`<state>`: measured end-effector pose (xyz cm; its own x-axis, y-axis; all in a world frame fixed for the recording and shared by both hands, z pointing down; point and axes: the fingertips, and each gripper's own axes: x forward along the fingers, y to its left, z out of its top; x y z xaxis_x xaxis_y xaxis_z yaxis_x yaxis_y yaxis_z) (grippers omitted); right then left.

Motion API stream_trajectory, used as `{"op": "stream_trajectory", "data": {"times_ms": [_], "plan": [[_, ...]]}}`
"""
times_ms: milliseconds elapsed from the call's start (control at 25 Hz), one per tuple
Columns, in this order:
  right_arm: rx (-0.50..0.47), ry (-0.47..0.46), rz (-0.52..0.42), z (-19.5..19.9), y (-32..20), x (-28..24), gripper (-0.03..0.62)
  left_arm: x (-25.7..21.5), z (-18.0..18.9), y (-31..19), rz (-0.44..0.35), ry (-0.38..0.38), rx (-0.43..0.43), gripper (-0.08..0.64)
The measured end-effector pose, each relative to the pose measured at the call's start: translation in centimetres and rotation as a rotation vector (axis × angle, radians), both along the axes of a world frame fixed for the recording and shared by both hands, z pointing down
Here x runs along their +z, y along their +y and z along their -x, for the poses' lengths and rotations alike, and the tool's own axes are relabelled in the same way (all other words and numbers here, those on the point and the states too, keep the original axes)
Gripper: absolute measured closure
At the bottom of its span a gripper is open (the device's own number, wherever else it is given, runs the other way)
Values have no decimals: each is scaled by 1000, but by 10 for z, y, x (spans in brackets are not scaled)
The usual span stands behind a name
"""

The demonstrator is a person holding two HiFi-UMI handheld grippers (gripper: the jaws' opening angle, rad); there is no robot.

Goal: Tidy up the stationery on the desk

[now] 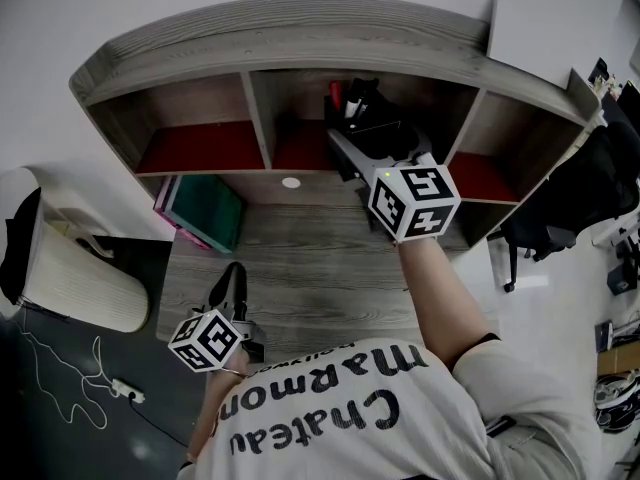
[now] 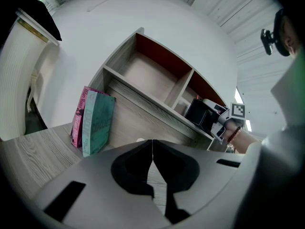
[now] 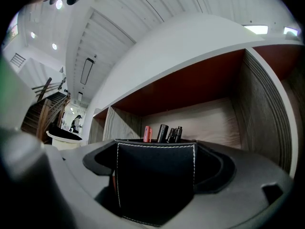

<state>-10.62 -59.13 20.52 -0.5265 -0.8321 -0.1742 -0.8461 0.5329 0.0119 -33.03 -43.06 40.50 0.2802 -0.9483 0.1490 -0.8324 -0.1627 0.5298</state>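
A black leather pen holder [image 3: 155,180] with white stitching sits between the jaws of my right gripper [image 3: 157,185], which is shut on it. Red and black pens [image 3: 162,133] stick out of its top. In the head view the right gripper [image 1: 372,138] holds the pen holder [image 1: 375,113] at the middle compartment of the wooden shelf [image 1: 280,53]. The left gripper view shows the same holder [image 2: 202,114] in front of the shelf [image 2: 152,82]. My left gripper [image 1: 232,290] hangs low over the desk [image 1: 300,258], shut with nothing in it, jaws [image 2: 152,163] touching.
A teal book [image 1: 208,211] and a pink one [image 1: 165,200] lean at the desk's left under the shelf; both show in the left gripper view too, teal [image 2: 97,123], pink [image 2: 79,113]. A white round dot [image 1: 290,182] lies on the desk. A cream chair [image 1: 75,268] stands left.
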Motion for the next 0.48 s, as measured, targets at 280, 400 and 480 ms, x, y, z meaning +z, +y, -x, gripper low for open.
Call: {"op": "stream_trajectory", "data": {"times_ms": [280, 400, 480], "plan": [[-4, 1, 0, 1, -4, 0, 135, 0, -1, -1, -1, 2, -1, 543], [-5, 0, -2, 3, -7, 0, 135, 1, 0, -2, 2, 4, 1, 545], [-4, 1, -2, 4, -8, 0, 135, 3, 0, -2, 5, 5, 2, 543]]}}
